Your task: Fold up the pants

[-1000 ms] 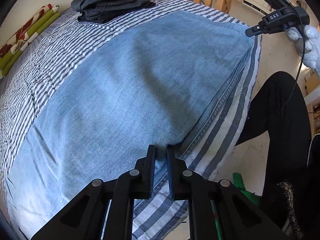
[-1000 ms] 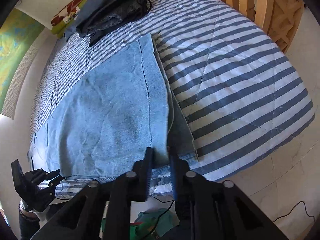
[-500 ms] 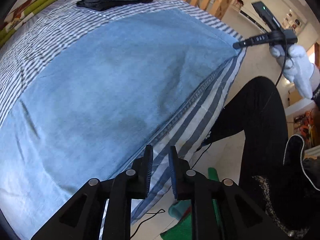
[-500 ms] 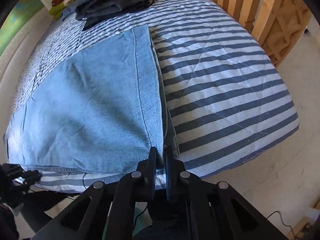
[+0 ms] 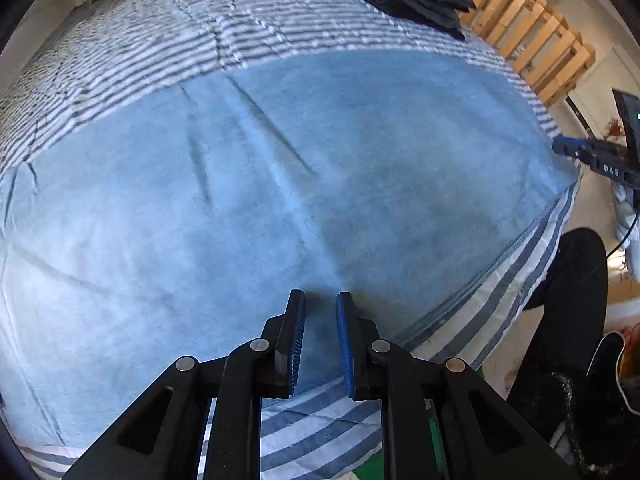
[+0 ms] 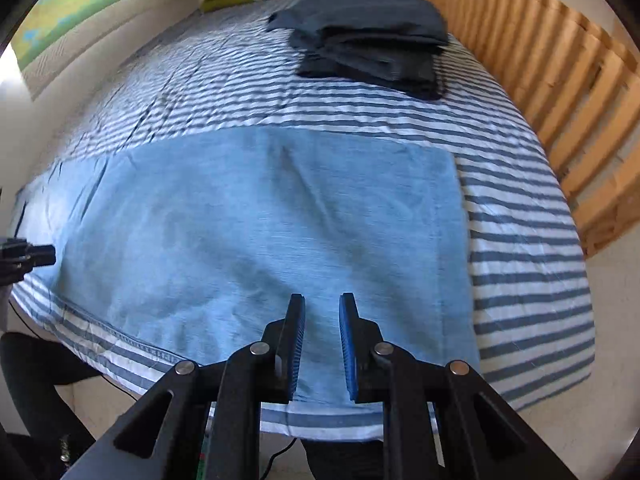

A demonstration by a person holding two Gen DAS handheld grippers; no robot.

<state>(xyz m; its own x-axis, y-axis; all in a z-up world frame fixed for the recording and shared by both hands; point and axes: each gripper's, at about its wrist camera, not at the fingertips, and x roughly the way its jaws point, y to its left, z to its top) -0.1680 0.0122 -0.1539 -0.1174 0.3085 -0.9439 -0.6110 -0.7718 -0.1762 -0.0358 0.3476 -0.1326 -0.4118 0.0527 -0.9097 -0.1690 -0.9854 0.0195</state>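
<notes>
My left gripper (image 5: 320, 300) hangs with its fingers a narrow gap apart and nothing between them, and they've just eased in a touch; over on the other side my right gripper (image 6: 322, 302) shows the same slim gap, also empty, its jaws having just opened from near shut. Both pairs of tips point down over the near part of the jeans (image 6: 260, 232), which lie spread flat across the striped bedspread (image 6: 528, 280), long edge running along the bed's near side with the stitched seam close to the drop. This is denim: soft enough to fold, but weighty and a bit stiff, so I reckon it will hold a crease and drag if I pull one-handed. Not slippery, not fragile. Best hold, I'd say, is a pinch on the doubled edge at the two end corners, one each side, lifting together. The stack of dark folded clothes (image 6: 372, 40) sits well apart at the far end.
</notes>
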